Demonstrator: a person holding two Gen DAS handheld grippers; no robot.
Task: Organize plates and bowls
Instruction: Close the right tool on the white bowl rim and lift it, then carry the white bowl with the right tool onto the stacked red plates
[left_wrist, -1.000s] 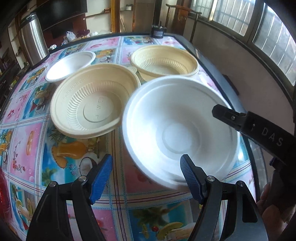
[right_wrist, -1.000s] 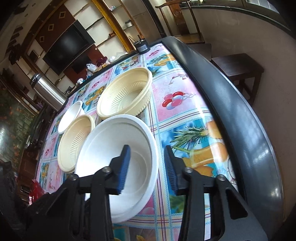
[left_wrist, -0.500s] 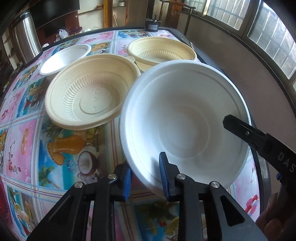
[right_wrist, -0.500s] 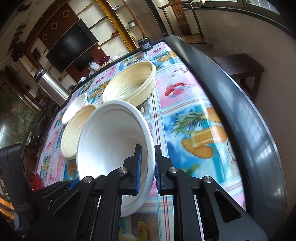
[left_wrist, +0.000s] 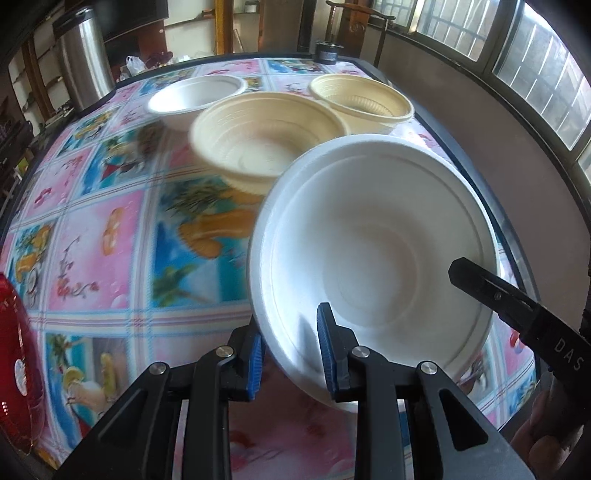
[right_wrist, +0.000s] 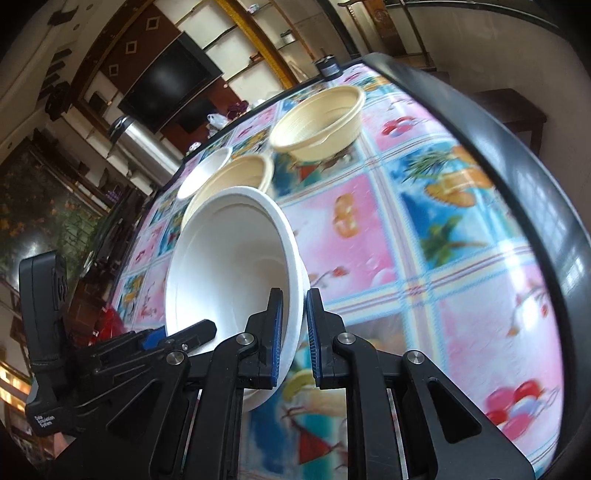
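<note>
White bowl (left_wrist: 373, 236) lifted clear of the table (left_wrist: 110, 236), tilted, pinched at its rim from two sides. Left gripper (left_wrist: 291, 354) clenched on the near rim, one blue pad inside the wall, the other outside and below. Right gripper (right_wrist: 293, 328) clenched on the opposite edge, blue pads tight on either face of the thin rim; seen from the left camera as a black finger reaching in over the bowl's right side. Bowl's opening turned toward the left camera, edge-on and steeply canted in the right camera (right_wrist: 236, 266). Beyond it, resting on the flowered, fruit-printed tablecloth: a cream ribbed bowl (left_wrist: 266, 136) just behind the lifted one, a second cream bowl (left_wrist: 362, 101) farther back and to the right near the table's dark edge, a smaller white bowl (left_wrist: 195, 98) back and to the left. Cream bowls standing close together, contact not clear. Red plastic object (left_wrist: 14, 369) at the left border, partly cut off. Steel canister (left_wrist: 83, 55) beyond the far left corner of the table, small dark jar (left_wrist: 327, 51) at the far edge. Part of a hand (left_wrist: 550, 439) visible low right, under the right tool. Tablecloth blurred in both views.
</note>
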